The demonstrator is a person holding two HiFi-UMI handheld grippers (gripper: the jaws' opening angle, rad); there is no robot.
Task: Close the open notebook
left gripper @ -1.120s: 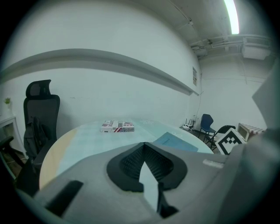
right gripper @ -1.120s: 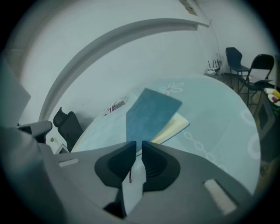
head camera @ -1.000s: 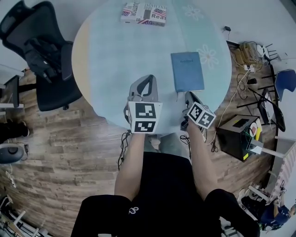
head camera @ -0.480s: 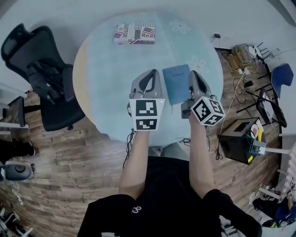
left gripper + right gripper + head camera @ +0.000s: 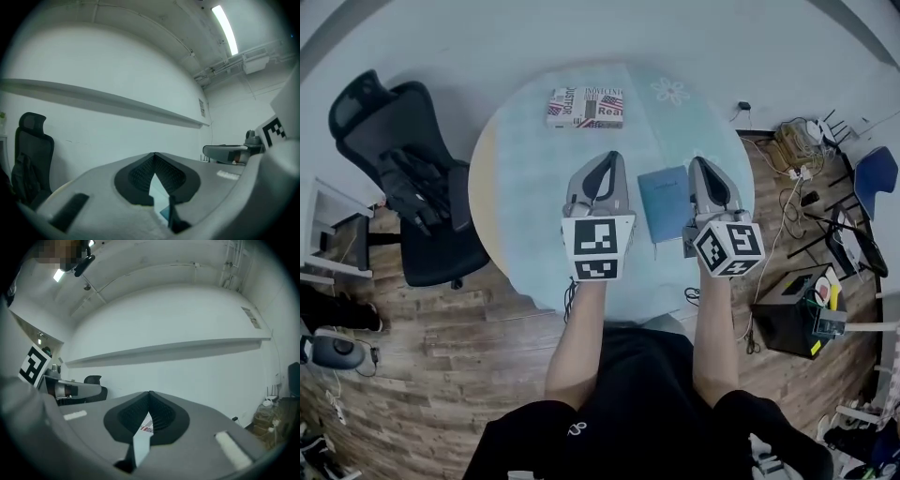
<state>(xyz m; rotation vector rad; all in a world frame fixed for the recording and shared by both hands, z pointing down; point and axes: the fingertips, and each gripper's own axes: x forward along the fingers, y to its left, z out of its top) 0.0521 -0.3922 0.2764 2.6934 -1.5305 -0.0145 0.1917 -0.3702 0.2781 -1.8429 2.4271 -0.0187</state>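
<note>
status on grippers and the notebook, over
Left gripper and right gripper shut, empty, held level. Blue notebook closed, flat on the table between them. Printed box at far edge, well clear.

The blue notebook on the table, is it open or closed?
Closed: the notebook lies flat on the table, only its blue cover showing.

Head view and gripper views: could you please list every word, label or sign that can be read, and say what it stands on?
"Real": on the printed box at the table's far side; its other print is too small to read.
Blue notebook: no legible print.
Marker cubes: black-and-white patterns only, no words.
Wall sign: too small to read.
</note>
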